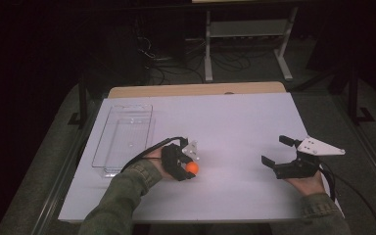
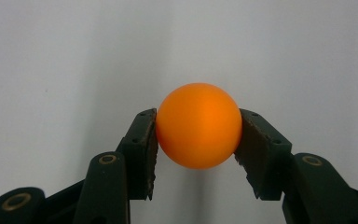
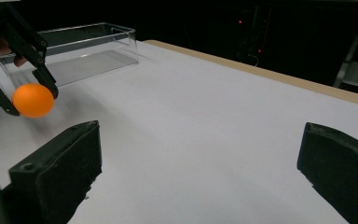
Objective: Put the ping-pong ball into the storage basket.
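Observation:
An orange ball (image 2: 199,126) sits clamped between the two black jaws of my left gripper (image 2: 198,133), whose pads press on both of its sides. In the high view that ball (image 1: 192,167) is at the tip of the left gripper (image 1: 190,169), left of the table's middle and just above the white surface. The right gripper view shows the ball (image 3: 32,100) held off the table at the far left. My right gripper (image 1: 273,151) rests at the right side of the table, jaws wide apart with nothing between them (image 3: 200,163).
A clear plastic tray (image 1: 125,139) lies at the left of the white tabletop (image 1: 235,122), just behind the left hand; the tray (image 3: 74,51) also shows in the right gripper view. A wooden strip (image 1: 196,90) borders the far edge. Cables and a metal stand lie on the floor beyond.

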Demonstrator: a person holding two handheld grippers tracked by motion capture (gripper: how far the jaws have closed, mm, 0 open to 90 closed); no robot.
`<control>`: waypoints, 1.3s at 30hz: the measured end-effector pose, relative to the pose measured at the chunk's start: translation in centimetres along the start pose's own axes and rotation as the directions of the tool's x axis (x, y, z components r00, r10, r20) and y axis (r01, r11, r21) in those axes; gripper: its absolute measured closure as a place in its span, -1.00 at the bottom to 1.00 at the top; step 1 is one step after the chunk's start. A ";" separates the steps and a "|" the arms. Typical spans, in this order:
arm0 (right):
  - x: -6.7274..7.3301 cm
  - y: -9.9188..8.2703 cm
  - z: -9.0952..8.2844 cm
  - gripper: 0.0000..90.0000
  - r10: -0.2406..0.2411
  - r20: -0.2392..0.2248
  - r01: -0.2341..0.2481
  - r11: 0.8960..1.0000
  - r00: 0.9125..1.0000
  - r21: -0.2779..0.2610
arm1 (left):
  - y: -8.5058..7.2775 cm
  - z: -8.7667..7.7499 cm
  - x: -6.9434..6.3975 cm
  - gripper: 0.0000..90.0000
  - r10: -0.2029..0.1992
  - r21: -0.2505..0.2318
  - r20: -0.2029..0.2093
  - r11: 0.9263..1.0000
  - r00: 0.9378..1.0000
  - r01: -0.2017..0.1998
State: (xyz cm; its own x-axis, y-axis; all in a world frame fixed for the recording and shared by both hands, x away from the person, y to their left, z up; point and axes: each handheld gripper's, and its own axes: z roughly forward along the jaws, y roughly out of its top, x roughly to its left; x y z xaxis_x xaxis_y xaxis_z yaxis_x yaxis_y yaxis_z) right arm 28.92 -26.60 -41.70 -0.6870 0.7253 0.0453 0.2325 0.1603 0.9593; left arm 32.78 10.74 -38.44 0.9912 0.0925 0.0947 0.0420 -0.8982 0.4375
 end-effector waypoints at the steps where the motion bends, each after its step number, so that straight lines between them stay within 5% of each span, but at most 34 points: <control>1: 0.0 0.0 0.0 -1.00 0.000 0.000 0.000 1.000 1.000 0.000 | 0.0 -0.1 0.0 0.12 0.001 0.000 -0.001 1.000 1.000 -0.001; 39: 0.0 -0.1 0.0 -1.00 -0.004 0.004 0.003 1.000 1.000 0.010 | -0.6 -5.3 0.2 0.12 -0.008 -0.026 -0.046 1.000 0.999 0.007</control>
State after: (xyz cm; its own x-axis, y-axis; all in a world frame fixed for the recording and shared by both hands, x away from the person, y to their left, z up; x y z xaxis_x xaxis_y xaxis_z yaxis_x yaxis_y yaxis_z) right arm 28.88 -26.63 -41.77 -0.6853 0.7271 0.0409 0.2367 0.1693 0.9567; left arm 32.24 13.60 -33.95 0.9840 0.1199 0.1321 0.0461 -0.8862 0.4609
